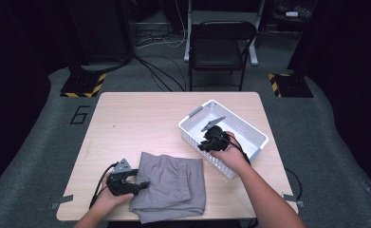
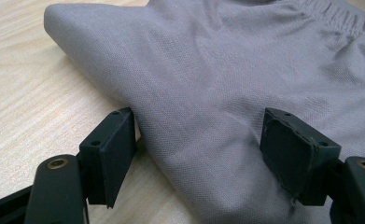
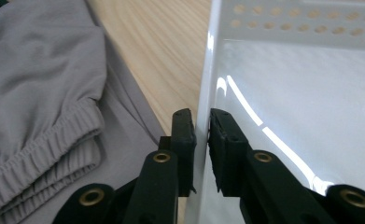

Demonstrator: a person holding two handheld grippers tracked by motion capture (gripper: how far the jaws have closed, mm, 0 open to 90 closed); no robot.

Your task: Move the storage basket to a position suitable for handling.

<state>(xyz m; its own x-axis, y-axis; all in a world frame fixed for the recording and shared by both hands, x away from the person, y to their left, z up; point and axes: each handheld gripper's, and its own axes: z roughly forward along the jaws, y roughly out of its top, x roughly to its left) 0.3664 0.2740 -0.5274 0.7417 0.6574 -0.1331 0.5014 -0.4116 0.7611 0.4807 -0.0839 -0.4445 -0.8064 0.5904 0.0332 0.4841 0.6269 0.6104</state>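
Right tool (image 3: 202, 122) pinches the white basket (image 1: 249, 128) wall; left tool (image 2: 199, 135), spread, straddles the grey shorts (image 1: 171, 183) beside that basket.

The gripper (image 3: 202, 122) has its jaws clamped on the white basket's wall (image 3: 207, 70), one jaw inside, one outside. Grey cloth (image 3: 45, 93) lies to its left on the table (image 3: 166, 51).

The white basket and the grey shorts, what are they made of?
The white basket looks like hard plastic: glossy walls with rows of moulded holes, and light glints off the inside. The grey shorts look like soft knit fabric, matte, with a fine weave visible up close and a gathered elastic waistband. The exact fibre can't be told.
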